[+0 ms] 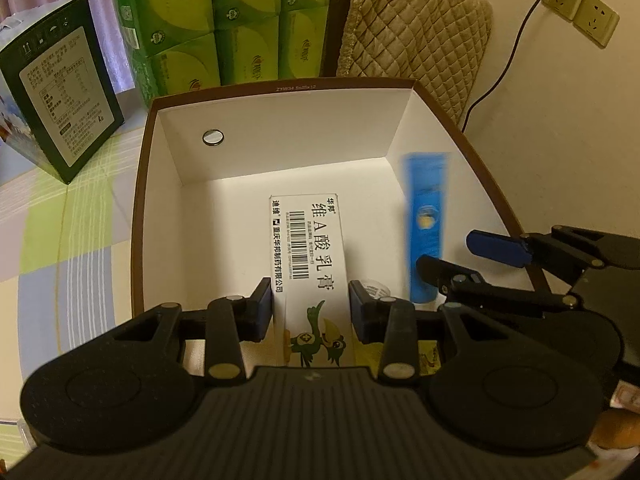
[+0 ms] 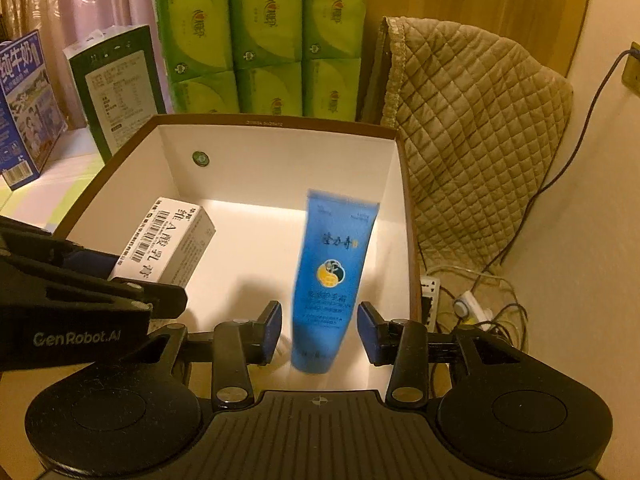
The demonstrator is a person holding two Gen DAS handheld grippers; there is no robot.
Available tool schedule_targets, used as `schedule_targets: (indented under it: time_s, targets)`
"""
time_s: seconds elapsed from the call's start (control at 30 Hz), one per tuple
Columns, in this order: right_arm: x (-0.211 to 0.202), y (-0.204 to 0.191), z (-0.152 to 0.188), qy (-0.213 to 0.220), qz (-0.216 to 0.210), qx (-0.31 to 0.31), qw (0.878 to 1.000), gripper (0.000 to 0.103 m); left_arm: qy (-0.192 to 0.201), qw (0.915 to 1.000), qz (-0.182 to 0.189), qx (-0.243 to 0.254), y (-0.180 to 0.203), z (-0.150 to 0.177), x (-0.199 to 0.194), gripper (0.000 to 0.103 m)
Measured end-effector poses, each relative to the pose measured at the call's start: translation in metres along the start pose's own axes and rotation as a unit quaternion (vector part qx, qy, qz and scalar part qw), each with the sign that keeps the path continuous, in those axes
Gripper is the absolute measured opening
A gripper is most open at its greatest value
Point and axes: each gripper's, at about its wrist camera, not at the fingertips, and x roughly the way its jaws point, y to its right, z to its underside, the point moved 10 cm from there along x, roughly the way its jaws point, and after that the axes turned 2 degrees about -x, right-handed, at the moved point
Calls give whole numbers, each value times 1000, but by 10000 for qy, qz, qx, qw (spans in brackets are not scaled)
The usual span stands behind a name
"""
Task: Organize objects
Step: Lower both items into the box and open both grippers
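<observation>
An open box with a brown rim (image 1: 280, 87) (image 2: 320, 125) and white walls stands in front of both grippers. My left gripper (image 1: 312, 308) (image 2: 140, 280) reaches inside it, shut on a white medicine box (image 1: 308, 248) (image 2: 168, 236) with a barcode and black print, held by its near end. A blue tube (image 2: 332, 276) (image 1: 426, 220) hangs upright inside the box by the right wall, motion-blurred. My right gripper (image 2: 320, 328) (image 1: 452, 254) is open around the tube's lower part, with a gap at the left pad (image 2: 272, 328).
Green tissue packs (image 2: 264, 36) are stacked behind the box. A dark green carton (image 1: 64, 100) and a blue milk carton (image 2: 24, 108) stand left on the chequered cloth (image 1: 80, 220). A quilted cover (image 2: 472, 128) is at right, with a power strip and cables (image 2: 468, 304) below.
</observation>
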Motion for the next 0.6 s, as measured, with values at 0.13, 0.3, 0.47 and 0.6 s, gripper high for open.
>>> schedule_targets:
  time_s: [0.13,0.3,0.47,0.6]
  targets:
    - [-2,1,0,22,-105,78,9999,41,-5,10000,14,-7,-2,-1,2,35]
    - [-6,1,1,23,-166,158,9997,41,8,10000,34,-24,-3,-5,5,35]
    - [-10,3,1,30,-231,305,9993,41,99,9998,155,-45,-2,-9,2,35]
    - [-17,6,2,35,-282,444,9986,42,217,9997,132,18,-3,-12,-3,51]
